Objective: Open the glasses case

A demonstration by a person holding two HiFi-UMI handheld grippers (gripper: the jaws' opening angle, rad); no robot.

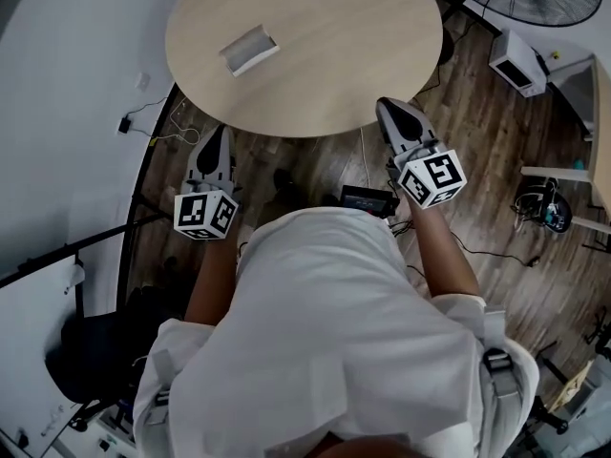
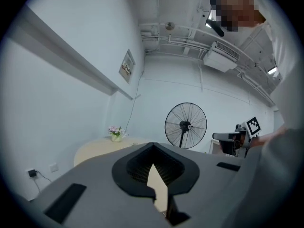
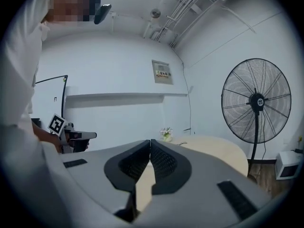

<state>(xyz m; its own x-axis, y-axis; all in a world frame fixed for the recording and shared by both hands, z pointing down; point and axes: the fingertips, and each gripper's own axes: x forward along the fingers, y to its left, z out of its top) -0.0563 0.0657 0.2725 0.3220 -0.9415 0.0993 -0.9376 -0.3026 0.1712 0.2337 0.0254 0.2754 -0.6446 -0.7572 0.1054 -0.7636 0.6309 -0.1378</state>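
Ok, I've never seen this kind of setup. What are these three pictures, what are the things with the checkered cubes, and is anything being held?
There is no robot here. A person in a white shirt holds a hand tool with a claw in each hand, and each tool carries a marker cube. The head view looks down from a camera on the person's head. The two gripper views come from cameras riding on the tools, looking along their jaws. The left claw and right claw hover by the near edge of the round table, both with jaws together and empty. On the table lie the glasses case, untouched, and a small pot of flowers. A standing fan is nearby.
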